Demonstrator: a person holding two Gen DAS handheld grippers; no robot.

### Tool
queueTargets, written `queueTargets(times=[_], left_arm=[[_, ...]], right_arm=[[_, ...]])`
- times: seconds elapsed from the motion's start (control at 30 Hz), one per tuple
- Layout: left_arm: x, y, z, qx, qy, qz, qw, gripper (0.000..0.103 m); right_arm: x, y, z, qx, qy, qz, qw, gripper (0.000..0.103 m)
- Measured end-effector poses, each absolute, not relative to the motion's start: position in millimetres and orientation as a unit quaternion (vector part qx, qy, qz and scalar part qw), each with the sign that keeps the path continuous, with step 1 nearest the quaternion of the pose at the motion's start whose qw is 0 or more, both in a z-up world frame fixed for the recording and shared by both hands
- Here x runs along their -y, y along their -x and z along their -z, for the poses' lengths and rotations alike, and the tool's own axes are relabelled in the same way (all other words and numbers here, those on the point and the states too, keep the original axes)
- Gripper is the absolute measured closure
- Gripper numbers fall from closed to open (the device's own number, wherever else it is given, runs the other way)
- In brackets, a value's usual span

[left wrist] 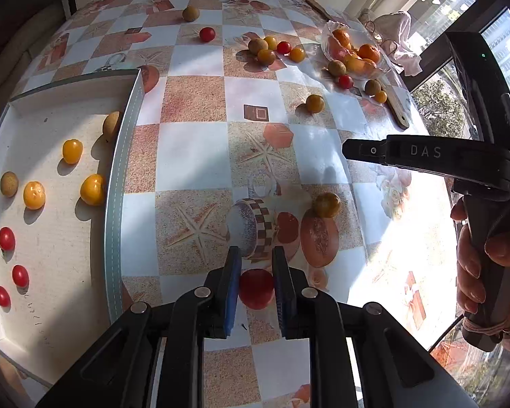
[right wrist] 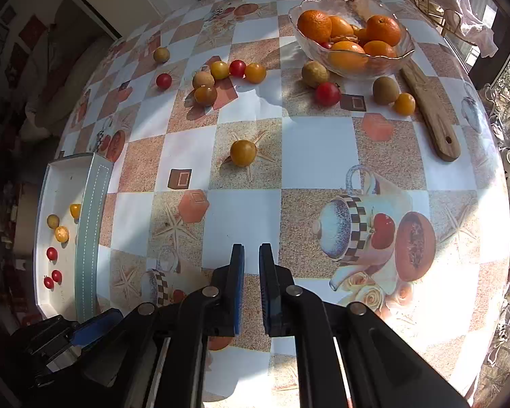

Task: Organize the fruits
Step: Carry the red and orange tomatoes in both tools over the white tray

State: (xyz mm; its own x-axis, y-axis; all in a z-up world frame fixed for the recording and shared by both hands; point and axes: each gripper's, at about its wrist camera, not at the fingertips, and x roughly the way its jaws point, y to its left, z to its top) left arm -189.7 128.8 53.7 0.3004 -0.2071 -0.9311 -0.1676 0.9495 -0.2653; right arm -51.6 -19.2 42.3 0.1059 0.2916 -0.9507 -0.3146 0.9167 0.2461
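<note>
My left gripper point(left wrist: 256, 261) is shut on a red cherry tomato point(left wrist: 256, 288), held between its blue pads just right of the white tray point(left wrist: 124, 156). The tray holds red tomatoes point(left wrist: 6, 238), yellow tomatoes point(left wrist: 34, 195) and brown longans point(left wrist: 9, 183). My right gripper point(right wrist: 251, 255) is nearly shut and empty above the table; it also shows in the left wrist view point(left wrist: 348, 149). A yellow tomato point(right wrist: 243, 152) lies on the table ahead of it. More loose fruit point(right wrist: 219, 78) lies farther back. Another yellow tomato point(left wrist: 327, 204) lies close to my left gripper.
A glass bowl point(right wrist: 404, 56) of oranges stands at the far right, with a wooden board point(right wrist: 428, 102) under and beside it. Loose tomatoes and longans point(right wrist: 328, 93) lie around the bowl. The table's right edge is near a window.
</note>
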Motion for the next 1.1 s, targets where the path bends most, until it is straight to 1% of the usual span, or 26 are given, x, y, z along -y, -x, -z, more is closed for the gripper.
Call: queueTargets(times=[0.03,0.07,0.1,0.27,0.3,0.33,0.4,0.47,0.5,0.77,0.83,0.87,0.9,1.1], left_arm=[[-131.2,190.3,-54.1,-0.591,0.159,0.010,0.791,0.083],[-133.3,189.9,-54.2,-0.590,0.160,0.007,0.791,0.083],[-135.6,189.6,-54.6,-0.589,0.162,0.004,0.792,0.083],[-145.3,189.2,-57.2,-0.584,0.170,-0.008,0.794,0.083],[-146.8,189.4,-57.5,-0.583,0.172,-0.010,0.794,0.083],[-148.4,189.7,-58.0,-0.582,0.174,-0.012,0.794,0.083],[-150.2,188.8,-57.8,-0.581,0.177,-0.015,0.794,0.083],[-151.7,188.3,-58.2,-0.580,0.179,-0.016,0.795,0.083],[-152.4,188.0,-58.3,-0.580,0.179,-0.017,0.795,0.083],[-157.2,188.2,-59.0,-0.580,0.177,-0.018,0.795,0.083],[-157.7,189.0,-59.5,-0.580,0.176,-0.019,0.795,0.083],[-157.8,189.1,-59.5,-0.580,0.175,-0.019,0.795,0.083],[-157.9,189.1,-59.1,-0.580,0.175,-0.019,0.795,0.083],[-157.2,187.7,-55.8,-0.584,0.178,-0.022,0.792,0.083]], right_arm=[[14.5,45.8,-40.5,-0.632,0.014,-0.202,0.748,0.074],[10.2,40.6,-39.3,-0.627,0.018,-0.203,0.752,0.061],[6.0,36.0,-38.2,-0.622,0.021,-0.204,0.756,0.057],[-12.9,15.4,-23.9,-0.615,0.047,-0.190,0.764,0.057],[-14.2,12.8,-20.7,-0.618,0.046,-0.187,0.762,0.058],[-15.7,11.9,-21.9,-0.610,0.050,-0.185,0.769,0.061],[-19.7,10.4,-21.2,-0.609,0.062,-0.183,0.769,0.085],[-20.2,10.1,-20.8,-0.612,0.063,-0.184,0.767,0.093],[-19.5,10.3,-21.1,-0.613,0.060,-0.184,0.766,0.094],[-15.3,10.3,-26.4,-0.612,0.050,-0.201,0.763,0.093],[-13.5,8.6,-24.8,-0.613,0.050,-0.197,0.763,0.081],[-12.4,7.8,-24.5,-0.611,0.048,-0.194,0.766,0.070],[-11.8,7.4,-24.1,-0.609,0.048,-0.192,0.768,0.067],[-19.1,-3.8,-22.2,-0.594,0.059,-0.188,0.780,0.067]])
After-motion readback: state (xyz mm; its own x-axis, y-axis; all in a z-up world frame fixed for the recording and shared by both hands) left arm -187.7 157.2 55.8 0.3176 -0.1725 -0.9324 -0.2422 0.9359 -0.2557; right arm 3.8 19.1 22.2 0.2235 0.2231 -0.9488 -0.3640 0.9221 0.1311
